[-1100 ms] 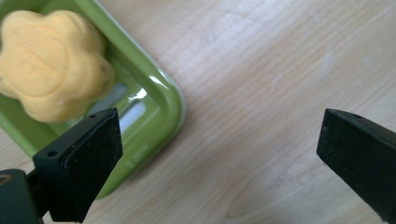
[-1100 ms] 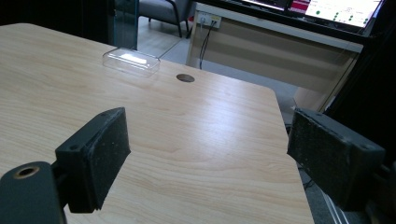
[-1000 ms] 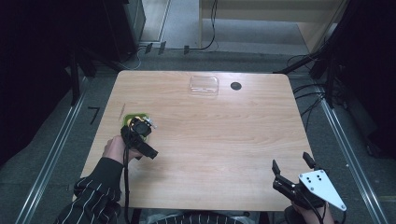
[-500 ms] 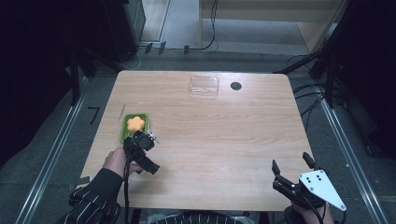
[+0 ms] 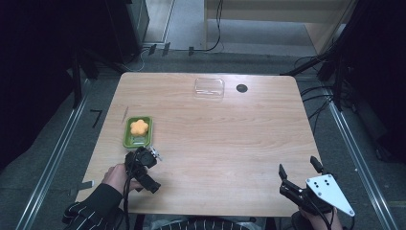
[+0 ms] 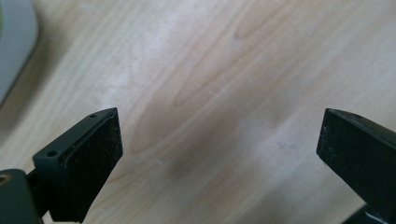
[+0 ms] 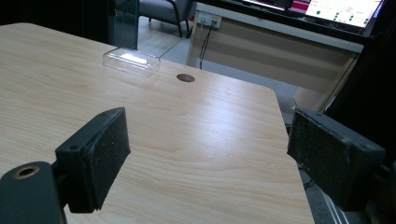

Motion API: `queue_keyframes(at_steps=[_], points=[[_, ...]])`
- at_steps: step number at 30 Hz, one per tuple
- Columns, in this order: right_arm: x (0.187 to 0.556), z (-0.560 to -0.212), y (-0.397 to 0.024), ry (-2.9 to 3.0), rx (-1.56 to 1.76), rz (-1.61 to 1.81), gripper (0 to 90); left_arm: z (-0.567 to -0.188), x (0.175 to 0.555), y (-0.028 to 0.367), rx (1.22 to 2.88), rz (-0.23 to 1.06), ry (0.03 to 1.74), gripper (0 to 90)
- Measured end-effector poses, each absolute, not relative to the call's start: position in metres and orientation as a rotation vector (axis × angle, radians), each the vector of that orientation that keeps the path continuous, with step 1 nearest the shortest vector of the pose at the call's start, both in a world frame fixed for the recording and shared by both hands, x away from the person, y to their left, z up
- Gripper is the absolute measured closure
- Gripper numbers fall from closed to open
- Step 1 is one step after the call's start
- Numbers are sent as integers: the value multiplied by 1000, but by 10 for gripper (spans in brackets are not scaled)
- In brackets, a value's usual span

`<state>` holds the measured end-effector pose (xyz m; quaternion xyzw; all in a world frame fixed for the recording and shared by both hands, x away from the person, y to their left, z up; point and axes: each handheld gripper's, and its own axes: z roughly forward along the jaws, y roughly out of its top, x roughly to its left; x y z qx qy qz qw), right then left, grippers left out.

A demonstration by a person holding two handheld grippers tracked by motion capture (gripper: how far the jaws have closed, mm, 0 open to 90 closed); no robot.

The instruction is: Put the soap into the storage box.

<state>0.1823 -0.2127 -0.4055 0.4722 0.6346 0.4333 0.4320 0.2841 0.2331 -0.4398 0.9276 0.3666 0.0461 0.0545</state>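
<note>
**Tray dropped off, left gripper backing away empty**

Change from a second ago is pretty clear: the left gripper point(image 5: 152, 154) was sitting right over the green tray point(image 5: 138, 132) at the left side of the table point(image 5: 230, 143), and now it has pulled back toward the near edge. The tray sits flat on the wood by itself, with the orange flower-shaped piece point(image 5: 138, 126) resting inside it, toward the far end of the tray. The gripper is just beside the tray's near edge and not touching it.

In the left gripper view the jaws are spread wide with nothing but bare wood grain between them, and a pale, blurred corner that is probably the tray point(image 6: 14, 42) shows at the far left edge. Looks like a finished release.

Right gripper point(image 5: 300, 173) hangs at the near right corner, well apart from everything, jaws also gaping with nothing in them. Its view looks out across the table to the clear plastic lid point(image 7: 131, 60) at the far edge, next to the round cable hole point(image 7: 185, 77).

Best guess is that the lid is next, since it looks like a match for the tray, though that's only a guess.

Writing-wise: nothing readable. No brand or label on the tray or lid. A screen point(image 7: 343, 10) beyond the table shows coloured dots, too small to read.
</note>
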Motion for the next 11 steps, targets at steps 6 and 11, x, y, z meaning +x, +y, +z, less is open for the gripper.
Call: queue_keyframes(at_steps=[6, 11], points=[[182, -406, -212, 1584, 1176, 1080, 133, -445, 280, 234, 2834, 122, 1108, 6], [183, -406, -213, 1583, 1176, 1078, 133, -446, 281, 232, 2856, 117, 1090, 6]])
